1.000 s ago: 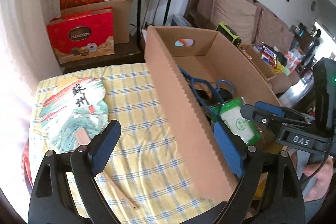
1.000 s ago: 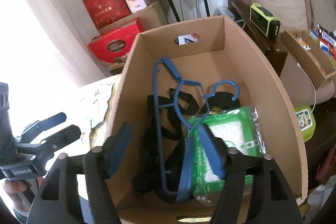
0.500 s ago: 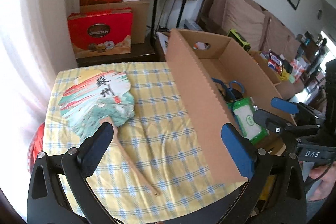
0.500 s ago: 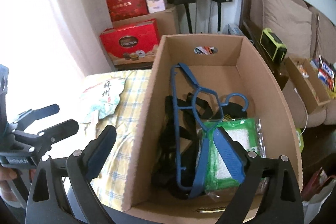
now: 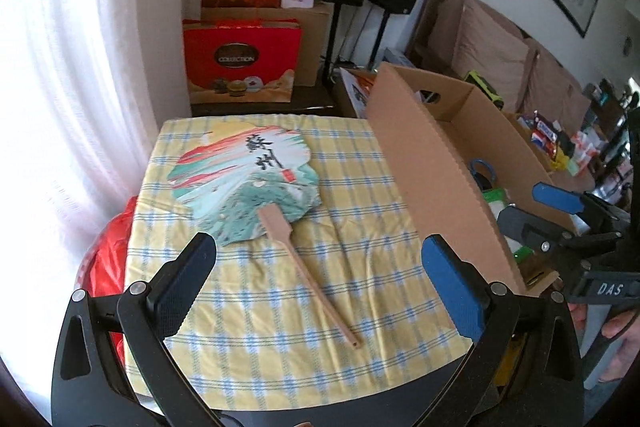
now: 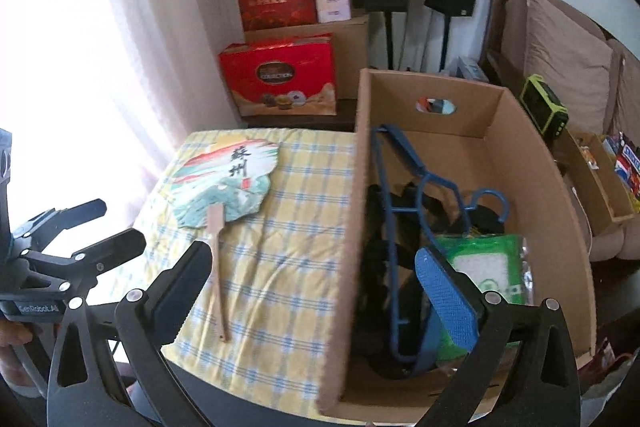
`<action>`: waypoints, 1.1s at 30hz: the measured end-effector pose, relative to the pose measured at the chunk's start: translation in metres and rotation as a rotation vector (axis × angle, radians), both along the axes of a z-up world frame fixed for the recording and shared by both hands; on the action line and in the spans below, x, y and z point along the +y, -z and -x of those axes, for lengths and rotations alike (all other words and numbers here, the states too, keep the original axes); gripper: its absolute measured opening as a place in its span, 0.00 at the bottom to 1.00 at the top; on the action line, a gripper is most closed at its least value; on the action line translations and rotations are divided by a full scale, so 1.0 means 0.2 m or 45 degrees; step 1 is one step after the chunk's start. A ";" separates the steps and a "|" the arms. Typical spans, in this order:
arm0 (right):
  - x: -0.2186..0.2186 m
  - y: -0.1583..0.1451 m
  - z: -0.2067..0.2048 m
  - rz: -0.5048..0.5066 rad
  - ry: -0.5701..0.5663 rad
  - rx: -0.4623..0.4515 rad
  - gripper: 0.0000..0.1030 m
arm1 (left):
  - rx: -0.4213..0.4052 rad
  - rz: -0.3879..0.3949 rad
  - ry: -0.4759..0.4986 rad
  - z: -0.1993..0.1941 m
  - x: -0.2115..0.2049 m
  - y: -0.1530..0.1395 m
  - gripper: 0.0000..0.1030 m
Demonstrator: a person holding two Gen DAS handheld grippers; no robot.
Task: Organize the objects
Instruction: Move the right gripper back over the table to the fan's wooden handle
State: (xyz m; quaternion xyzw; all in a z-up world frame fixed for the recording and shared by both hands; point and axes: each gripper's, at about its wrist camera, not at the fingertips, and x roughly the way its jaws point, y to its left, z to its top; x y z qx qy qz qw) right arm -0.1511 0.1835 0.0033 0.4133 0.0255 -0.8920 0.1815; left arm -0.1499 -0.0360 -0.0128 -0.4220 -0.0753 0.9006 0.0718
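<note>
Left gripper wide open, empty, above the fan on the checked cloth. Right gripper jaws opening, nothing between. Cardboard box holds blue hanger, green packet, black item, possibly straps.

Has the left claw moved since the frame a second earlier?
Yes. In the left wrist view the left claw has pulled back and away from the cardboard box; it now frames the fan on the checked cloth.

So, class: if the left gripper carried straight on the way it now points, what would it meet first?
Most likely the fan lying on the checked tablecloth: its wooden handle runs between the open left gripper fingers. Depth is uncertain.
</note>
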 end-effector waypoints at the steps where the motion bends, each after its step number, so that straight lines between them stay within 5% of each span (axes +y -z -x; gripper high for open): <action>1: -0.02 0.00 -0.01 -0.002 -0.008 0.000 1.00 | 0.002 -0.003 -0.006 0.00 -0.01 0.00 1.00; 22: -0.42 0.14 -0.18 0.028 -0.219 0.062 0.93 | -0.070 -0.076 -0.252 -0.05 -0.46 0.24 1.00; 28: -0.51 0.25 -0.20 0.012 -0.270 0.033 0.76 | -0.100 -0.155 -0.259 -0.04 -0.49 0.32 0.99; 33: -0.54 0.42 -0.17 0.012 -0.291 -0.069 0.46 | -0.140 -0.213 -0.245 -0.02 -0.48 0.39 0.98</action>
